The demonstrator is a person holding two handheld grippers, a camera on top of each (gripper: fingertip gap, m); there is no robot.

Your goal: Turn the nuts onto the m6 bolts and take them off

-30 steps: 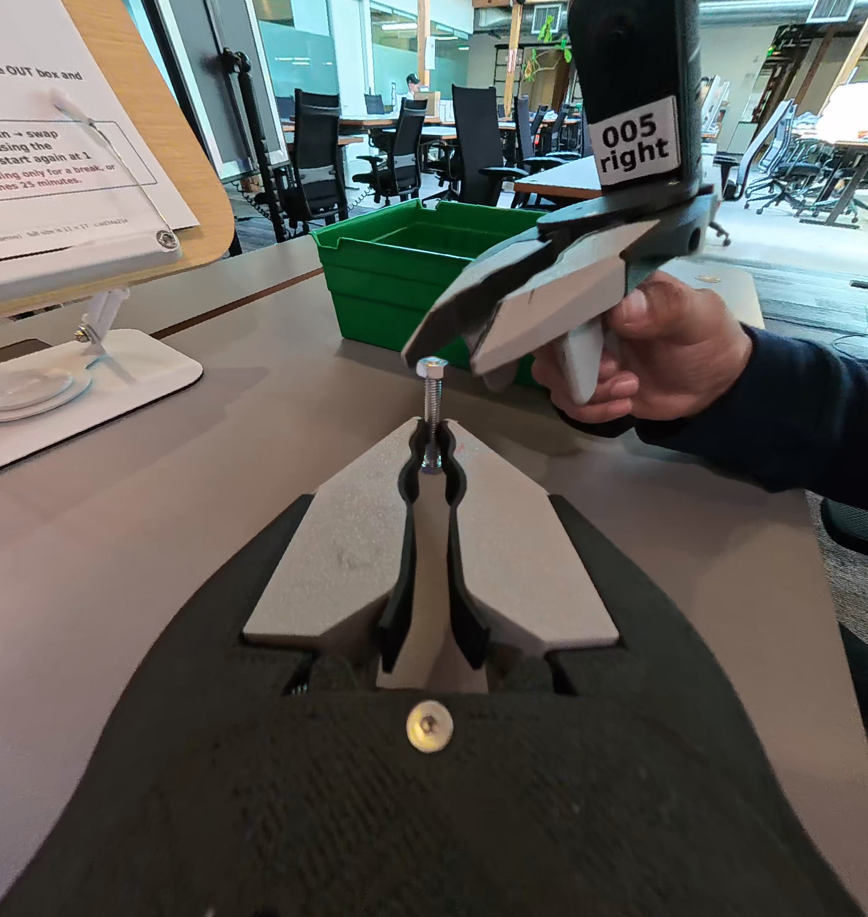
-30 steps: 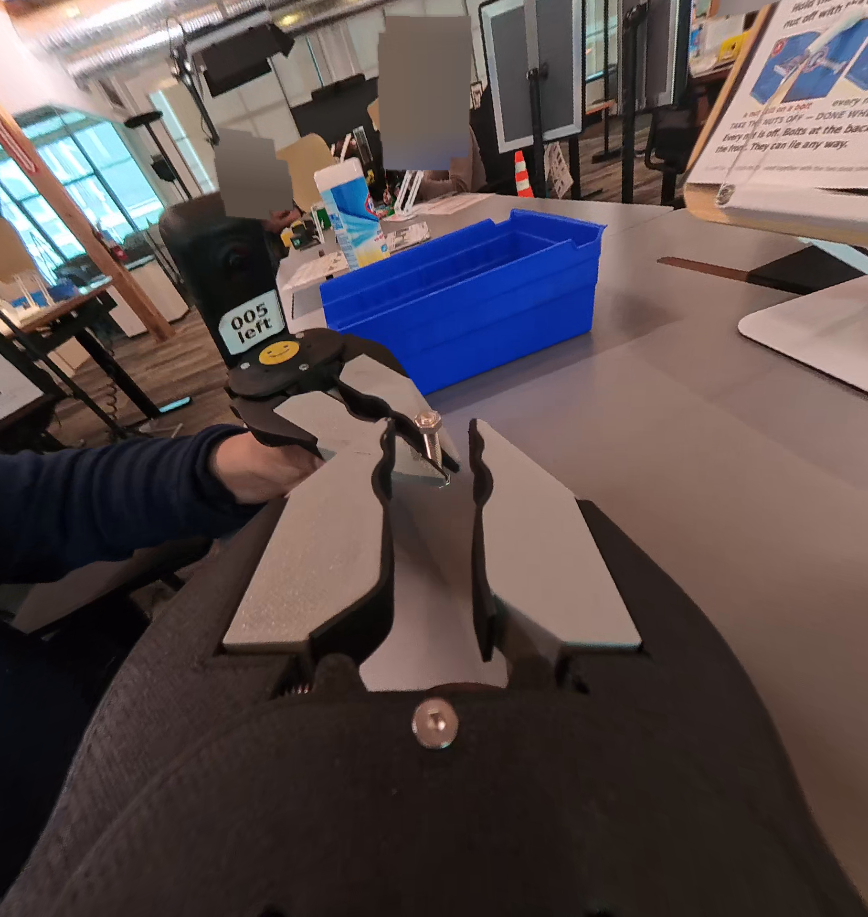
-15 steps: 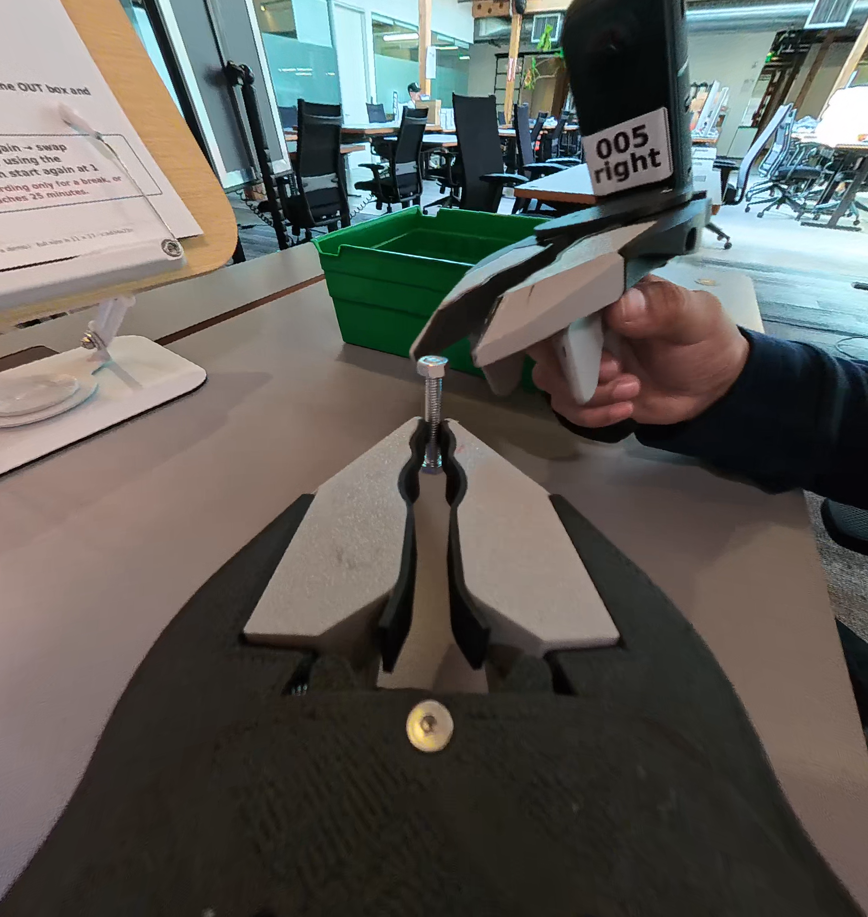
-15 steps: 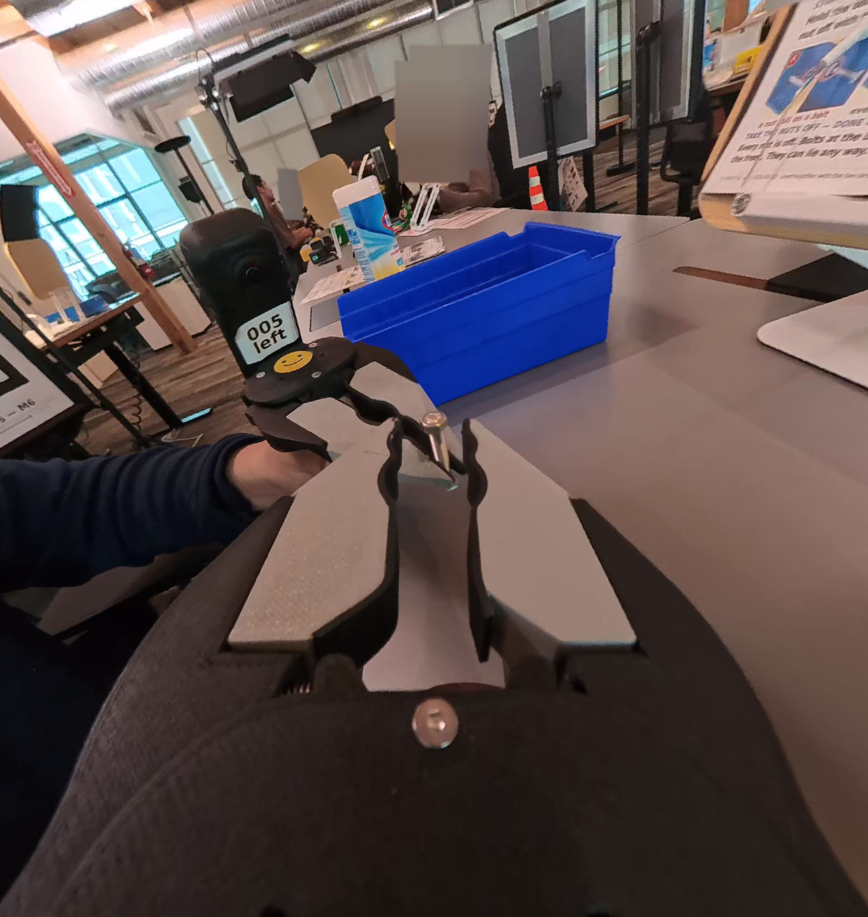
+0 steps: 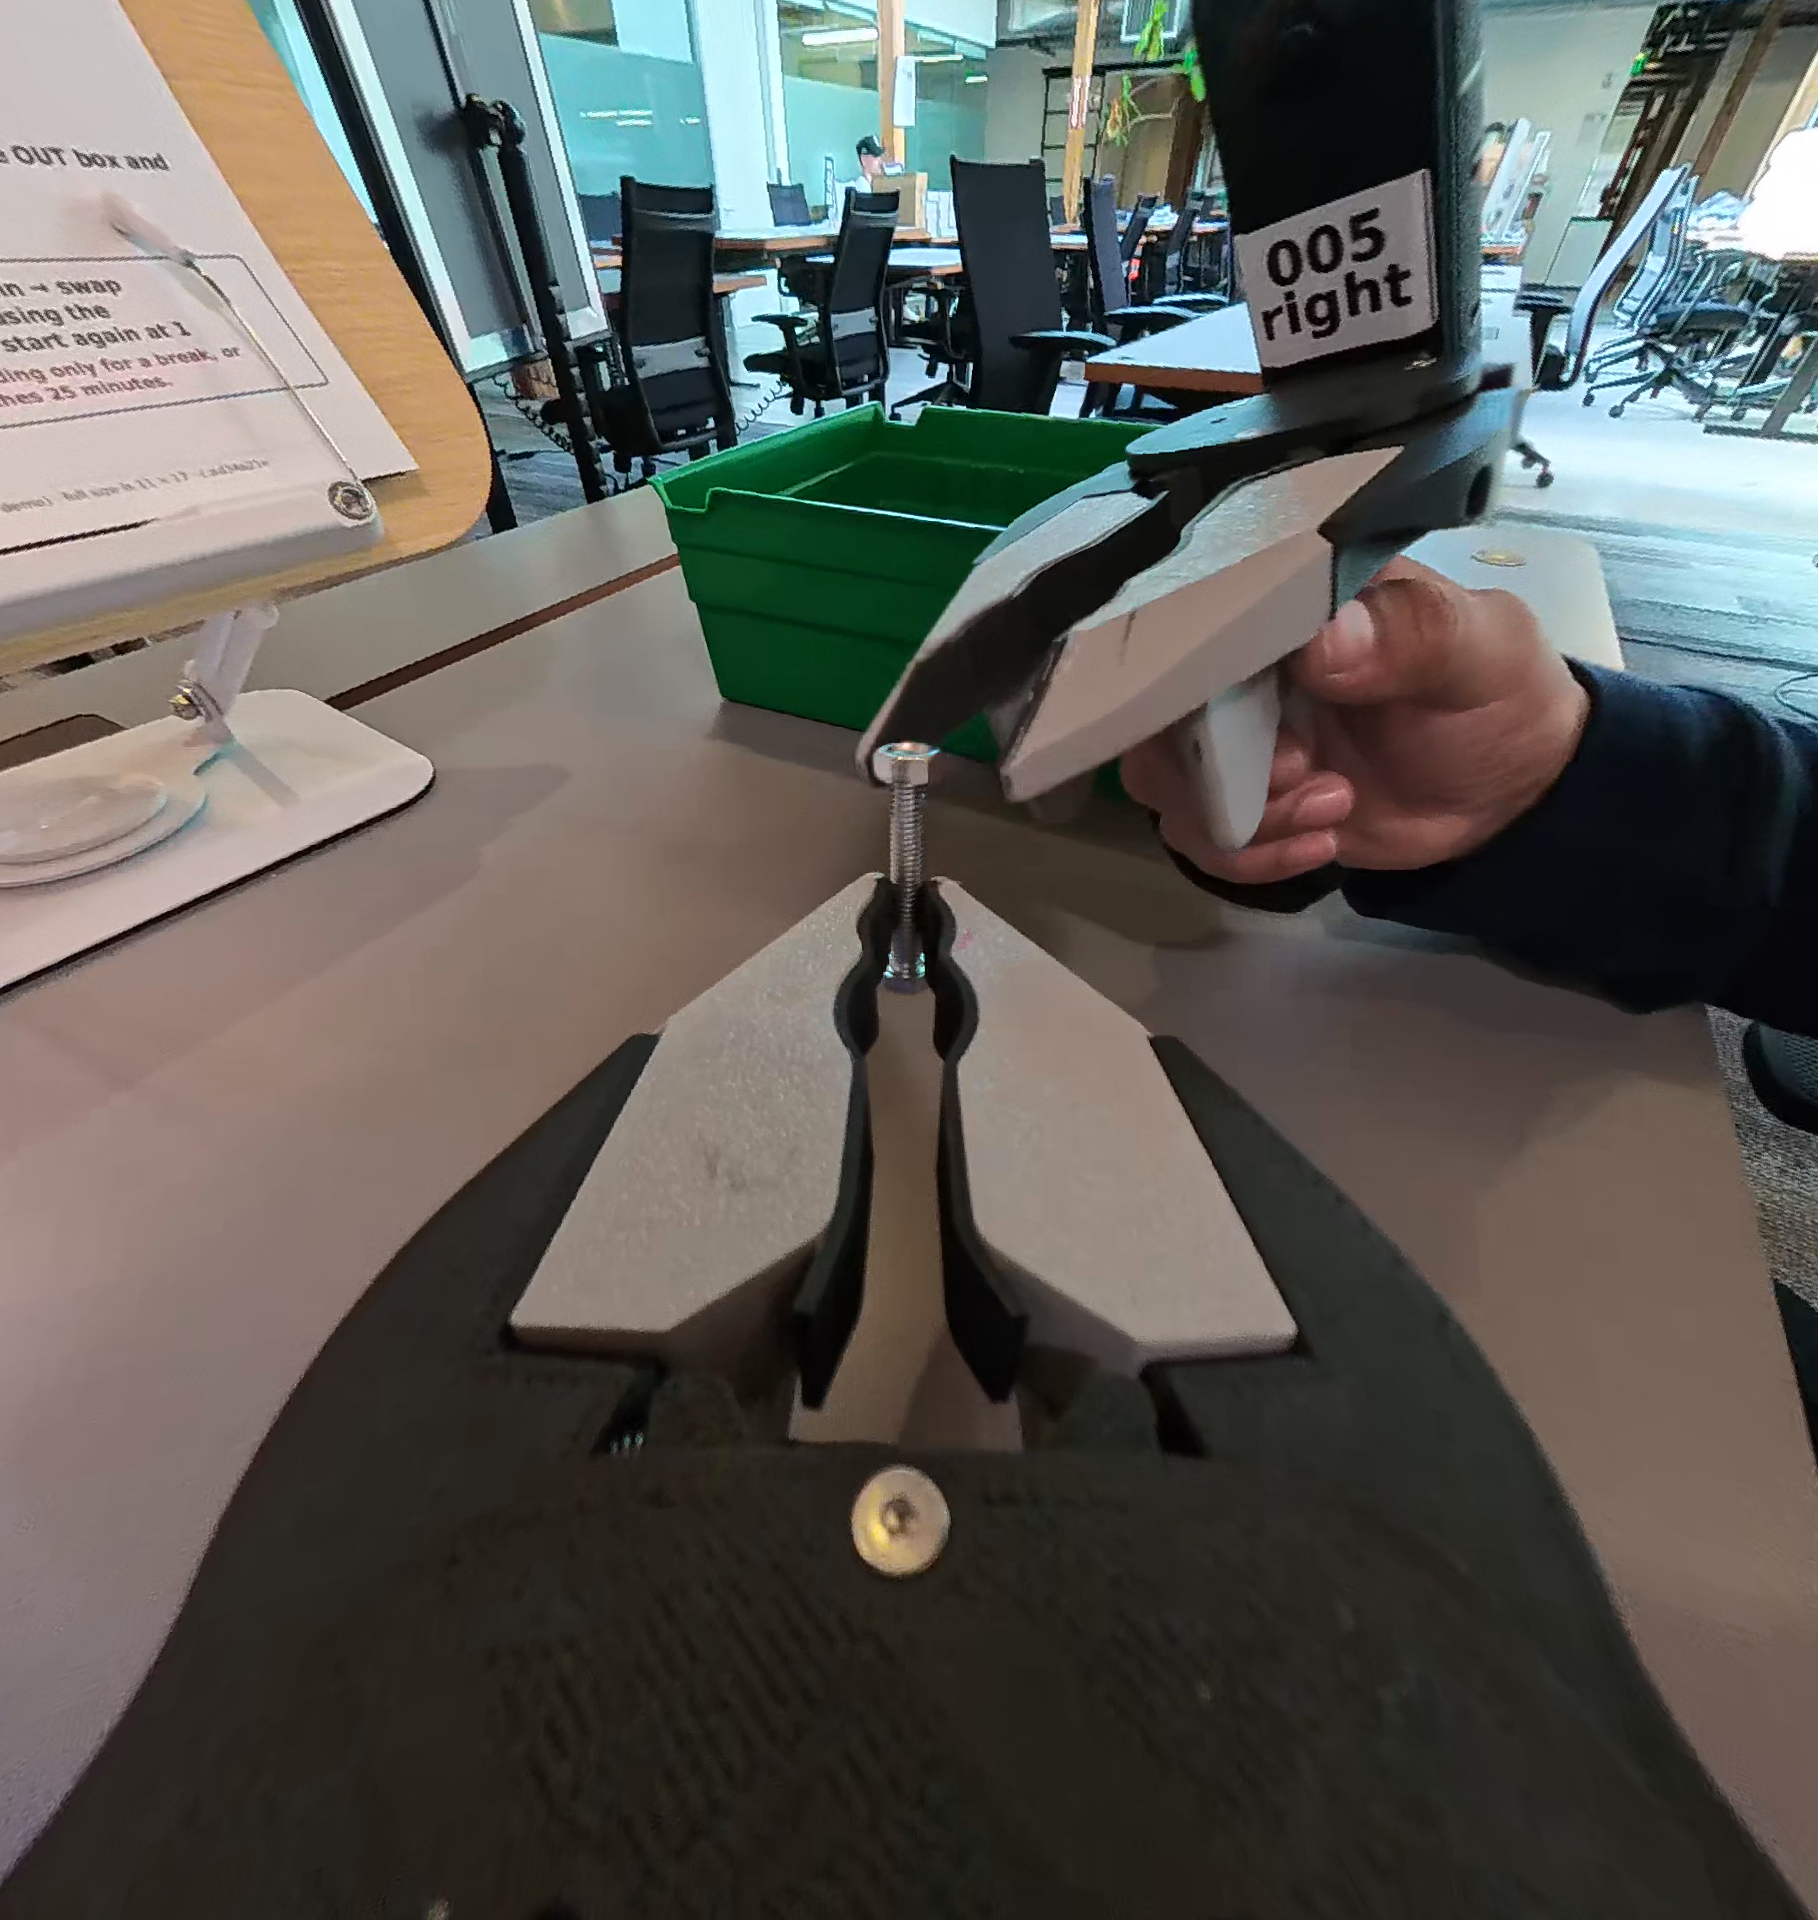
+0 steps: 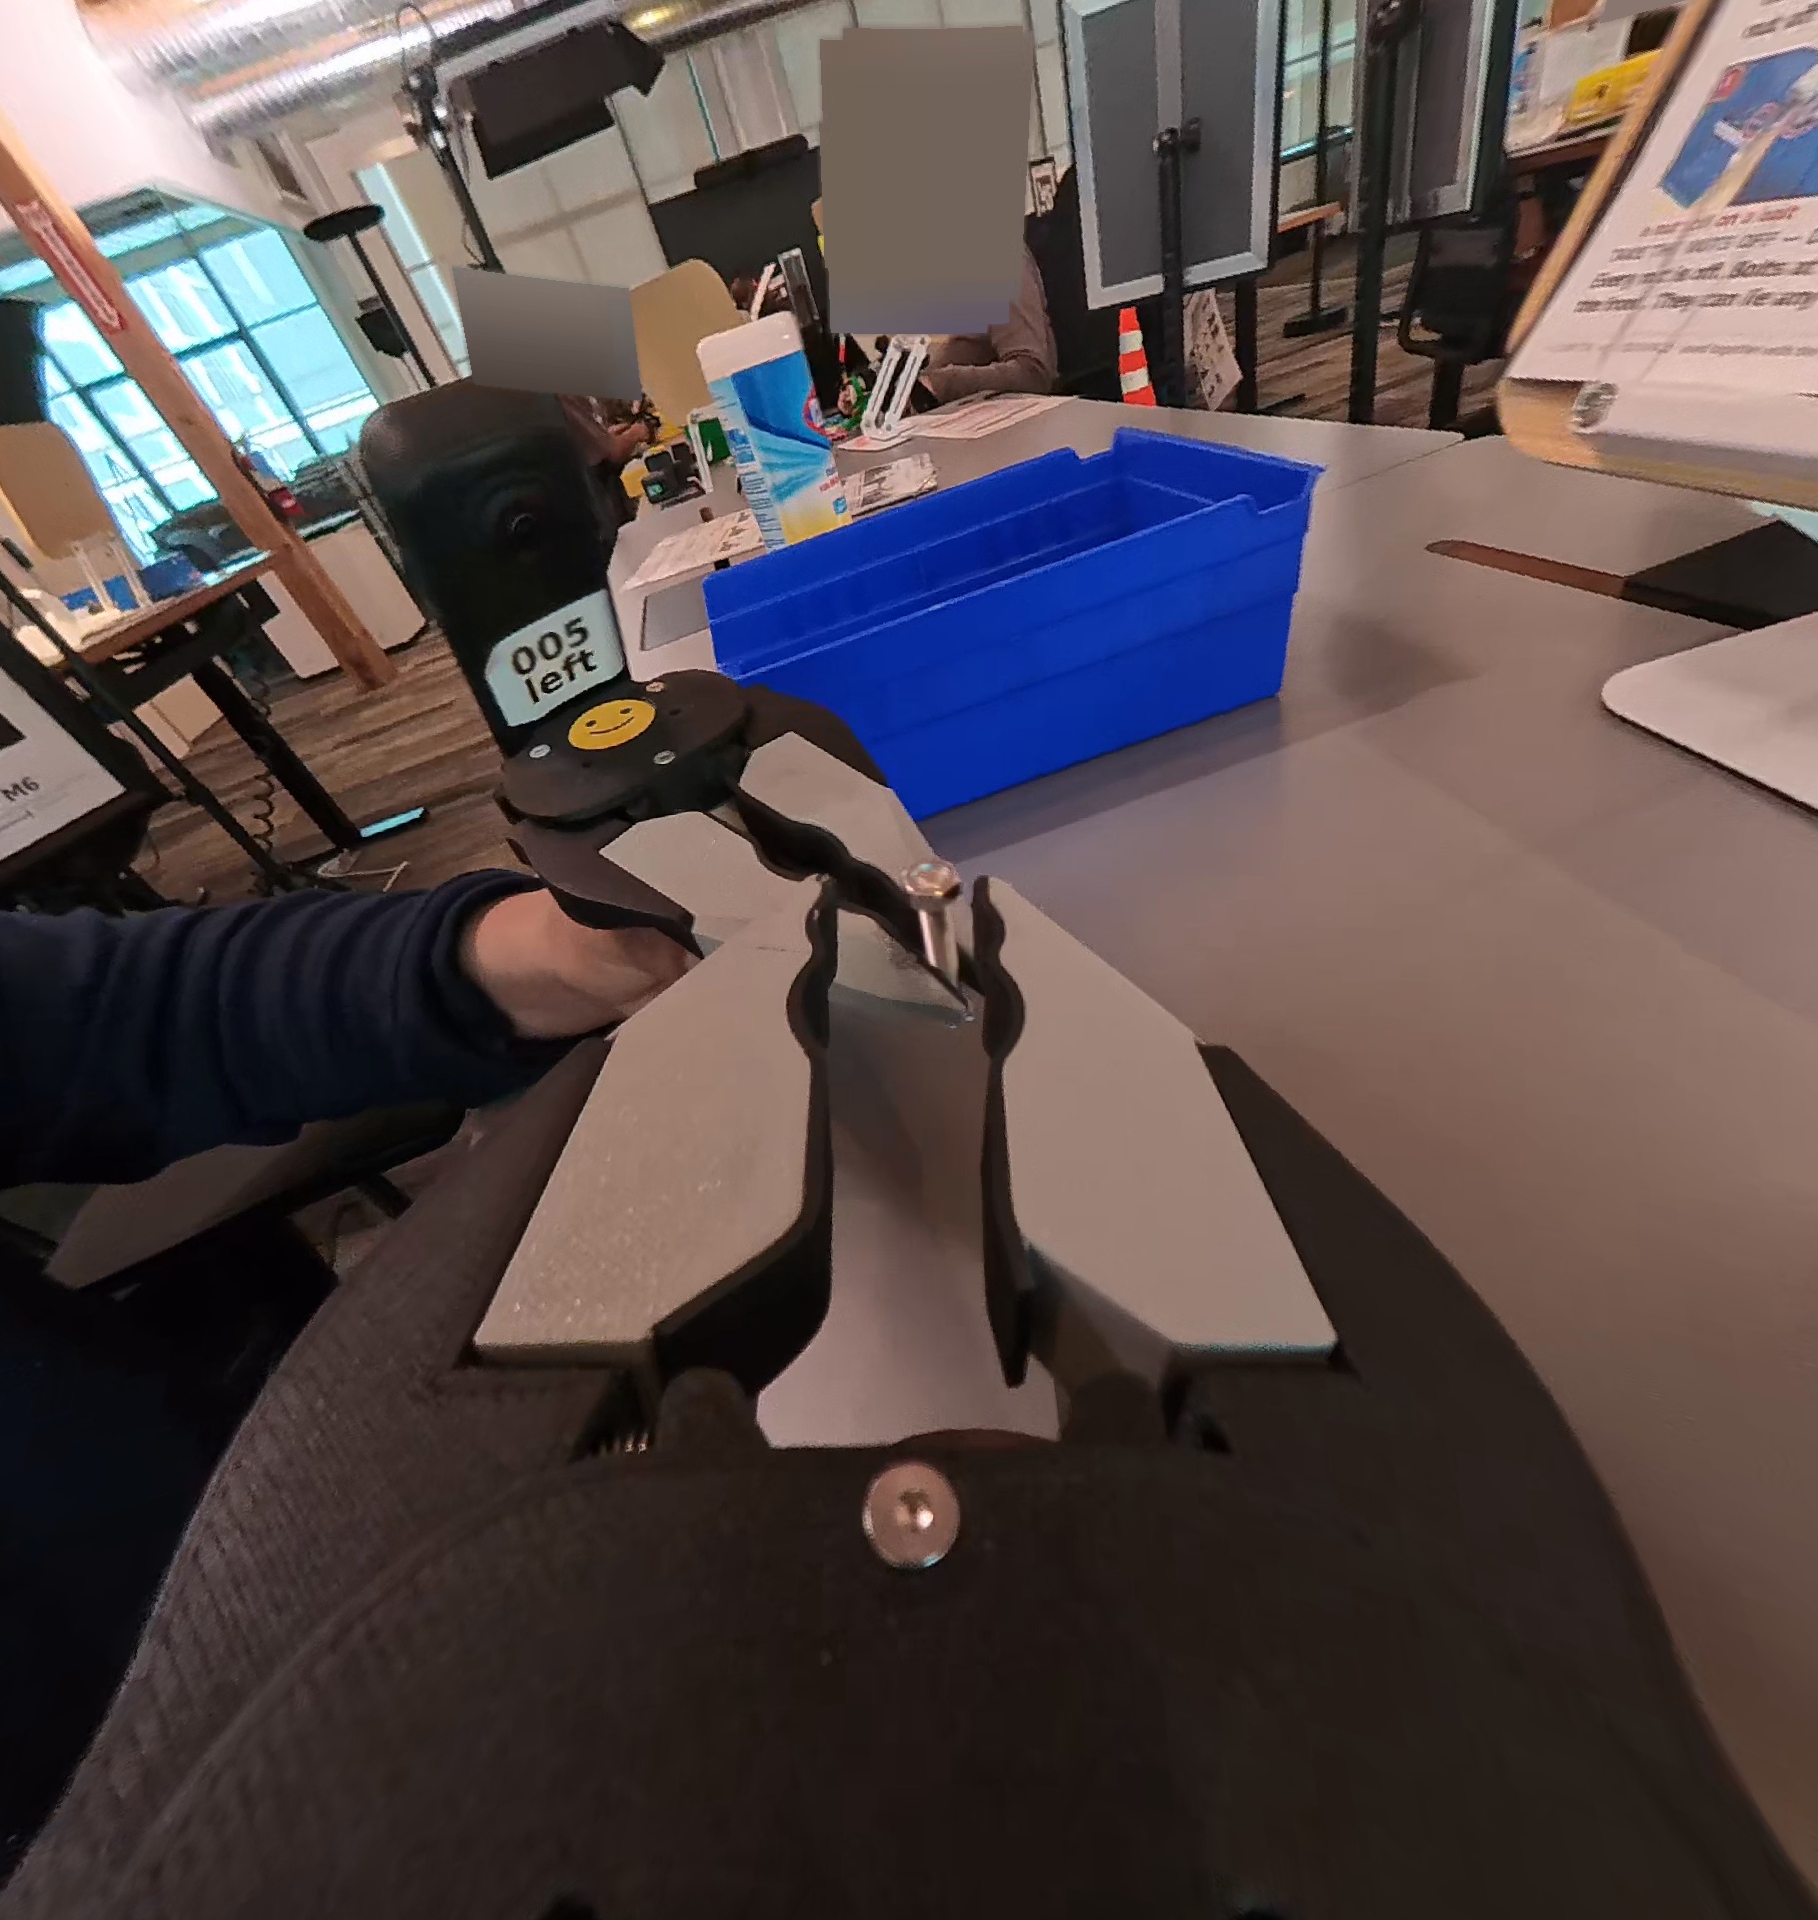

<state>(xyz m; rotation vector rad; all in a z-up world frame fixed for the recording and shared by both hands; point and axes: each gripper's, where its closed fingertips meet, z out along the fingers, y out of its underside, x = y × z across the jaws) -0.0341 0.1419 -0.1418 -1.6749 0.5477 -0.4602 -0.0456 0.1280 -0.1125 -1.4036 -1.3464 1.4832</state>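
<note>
So the left hand-held gripper point(image 5: 905, 935) is clamped on the bolt point(image 5: 903, 852), shank upright, head up. Right hand-held gripper point(image 6: 900, 940), jaws apart, straddles that head from above, over the surface point(image 5: 365, 1039).

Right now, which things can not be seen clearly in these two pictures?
- Nut: none visible in either view; a part of the bolt sits hidden between the left gripper fingers.
- Green bin contents, left wrist view: hidden by its wall and the right gripper.
- Blue bin floor, right wrist view: hidden by its front wall.
</note>
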